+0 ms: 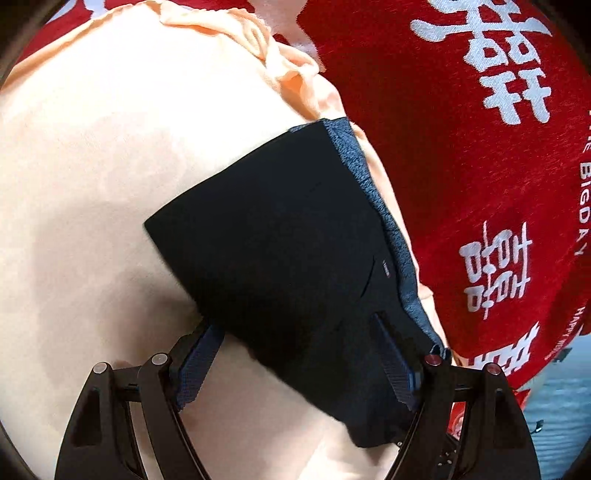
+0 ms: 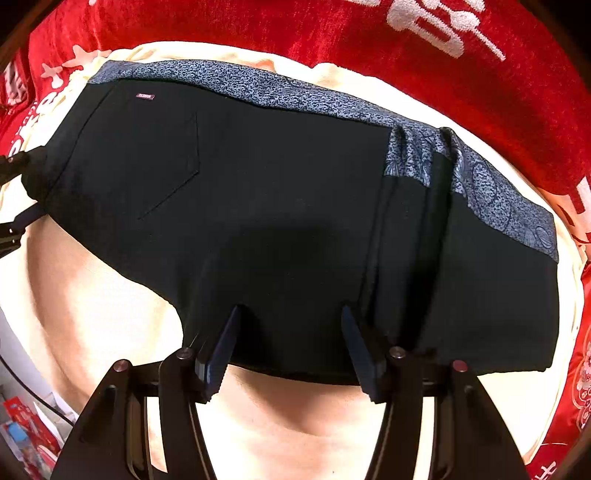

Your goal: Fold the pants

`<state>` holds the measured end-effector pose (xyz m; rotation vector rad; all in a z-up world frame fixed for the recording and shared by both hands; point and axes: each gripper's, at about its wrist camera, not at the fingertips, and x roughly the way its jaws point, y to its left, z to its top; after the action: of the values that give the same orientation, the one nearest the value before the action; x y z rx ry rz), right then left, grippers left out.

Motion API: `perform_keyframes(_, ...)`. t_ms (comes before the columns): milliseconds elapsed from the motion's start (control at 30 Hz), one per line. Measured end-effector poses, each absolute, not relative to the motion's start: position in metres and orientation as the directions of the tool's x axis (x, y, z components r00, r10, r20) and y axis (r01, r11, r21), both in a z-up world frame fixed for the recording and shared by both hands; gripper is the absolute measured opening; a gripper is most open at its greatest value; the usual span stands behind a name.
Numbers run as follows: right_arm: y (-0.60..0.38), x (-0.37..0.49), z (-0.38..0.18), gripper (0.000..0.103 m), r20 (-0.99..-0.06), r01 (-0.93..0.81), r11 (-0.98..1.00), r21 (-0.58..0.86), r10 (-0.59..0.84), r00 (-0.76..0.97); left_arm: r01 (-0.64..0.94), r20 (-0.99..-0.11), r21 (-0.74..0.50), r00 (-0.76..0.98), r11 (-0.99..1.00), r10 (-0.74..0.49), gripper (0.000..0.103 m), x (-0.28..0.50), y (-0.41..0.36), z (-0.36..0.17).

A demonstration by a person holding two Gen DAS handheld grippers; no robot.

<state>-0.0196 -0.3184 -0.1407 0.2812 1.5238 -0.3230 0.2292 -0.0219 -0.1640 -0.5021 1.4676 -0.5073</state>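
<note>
The black pants (image 2: 280,184) lie folded into a compact bundle on a peach cloth (image 2: 103,314), with a blue patterned lining (image 2: 295,99) along the far edge and a back pocket with a small label on the left. In the left wrist view the bundle (image 1: 280,236) runs diagonally. My left gripper (image 1: 299,354) is open, its fingers straddling the near end of the pants. My right gripper (image 2: 291,339) is open, its fingertips (image 2: 227,332) resting at the near edge of the bundle, with a few pleats of fabric to the right.
A red fabric with white characters (image 1: 480,147) surrounds the peach cloth, also along the top of the right wrist view (image 2: 332,33). Red and white packaging (image 2: 26,424) lies at the lower left, beyond the cloth's edge.
</note>
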Motion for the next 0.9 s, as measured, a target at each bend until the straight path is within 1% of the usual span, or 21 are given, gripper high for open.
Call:
perform_keyframes(67,-0.316,-0.019,-0.141,0.062,-0.999,0.377,0.926,-0.024,-0.034,0.020,0.011,-0.786,-0.617,0.045,0.787,-0.617,0.088,0.231,-0.026,-0.165)
perform_keyframes(133,-0.314,-0.019,-0.142,0.062,-0.999,0.377,0.926,-0.026,-0.036,0.019,0.010,-0.785,-0.618,0.050,0.786,-0.618,0.088,0.233,-0.032,-0.162)
perform_keyframes(233,-0.313,-0.019,-0.142,0.062,-0.999,0.378,0.926,-0.023,-0.034,0.021,0.120,-0.785,-0.606,0.068,0.787,-0.615,0.088,0.233,-0.050,-0.145)
perform_keyframes(267,-0.313,-0.019,-0.143,0.062,-0.999,0.377,0.926,-0.021,-0.032,0.021,0.158,-0.800,-0.581,0.071,0.798,-0.596,0.088,0.233,-0.057,-0.143)
perform_keyframes(300,-0.313,-0.018,-0.143,0.062,-0.999,0.377,0.926,-0.020,-0.030,0.021,0.162,-0.815,-0.561,0.065,0.812,-0.576,0.088,0.234,-0.061,-0.147)
perform_keyframes(400,-0.313,-0.016,-0.143,0.062,-1.000,0.375,0.927,-0.017,-0.025,0.017,0.076,-0.829,-0.553,0.044,0.830,-0.557,0.088,0.241,-0.060,-0.166)
perform_keyframes(433,-0.314,-0.016,-0.143,0.062,-1.000,0.376,0.927,-0.014,-0.022,0.018,0.049,-0.829,-0.554,0.061,0.831,-0.556,0.088,0.243,-0.060,-0.167)
perform_keyframes(500,-0.315,-0.015,-0.142,0.062,-1.000,0.372,0.928,-0.007,-0.015,0.020,0.050,-0.851,-0.518,0.071,0.854,-0.521,0.088,0.242,-0.066,-0.164)
perform_keyframes(533,-0.316,-0.014,-0.141,0.062,-1.000,0.366,0.930,-0.006,-0.014,0.018,0.069,-0.870,-0.483,0.073,0.873,-0.488,0.081,0.241,-0.071,-0.162)
perform_keyframes(567,-0.317,-0.013,-0.137,0.062,-1.000,0.361,0.933,-0.008,-0.015,0.017,0.107,-0.904,-0.409,0.088,0.906,-0.418,0.072,0.239,-0.079,-0.159)
perform_keyframes(600,-0.317,-0.012,-0.132,0.062,-1.000,0.359,0.933,-0.010,-0.020,0.022,0.138,-0.926,-0.350,0.099,0.927,-0.364,0.050,0.238,-0.084,-0.157)
perform_keyframes(633,-0.319,-0.009,-0.123,0.062,-0.999,0.357,0.934,-0.008,-0.024,0.040,0.183,-0.943,-0.292,0.109,0.939,-0.314,0.041,0.237,-0.089,-0.155)
perform_keyframes(700,-0.326,-0.002,-0.105,0.062,-0.997,0.365,0.931,0.016,-0.014,0.081,0.226,-0.945,-0.264,0.133,0.938,-0.298,0.036,0.233,-0.095,-0.147)
perform_keyframes(767,-0.337,0.012,-0.084,0.063,-0.992,0.381,0.922,0.070,0.024,0.125,0.309,-0.950,-0.184,0.187,0.933,-0.250,0.034,0.224,-0.107,-0.136)
perform_keyframes(800,-0.342,0.020,-0.076,0.067,-0.989,0.385,0.917,0.103,0.054,0.137,0.364,-0.947,-0.127,0.232,0.923,-0.222,0.033,0.215,-0.116,-0.129)
perform_keyframes(833,-0.347,0.031,-0.068,0.075,-0.985,0.386,0.911,0.143,0.093,0.145,0.421,-0.938,-0.064,0.284,0.905,-0.199,0.033,0.205,-0.125,-0.122)
perform_keyframes(900,-0.354,0.059,-0.056,0.078,-0.971,0.378,0.897,0.230,0.186,0.151,0.495,-0.917,0.023,0.356,0.869,-0.178,0.033,0.188,-0.137,-0.115)
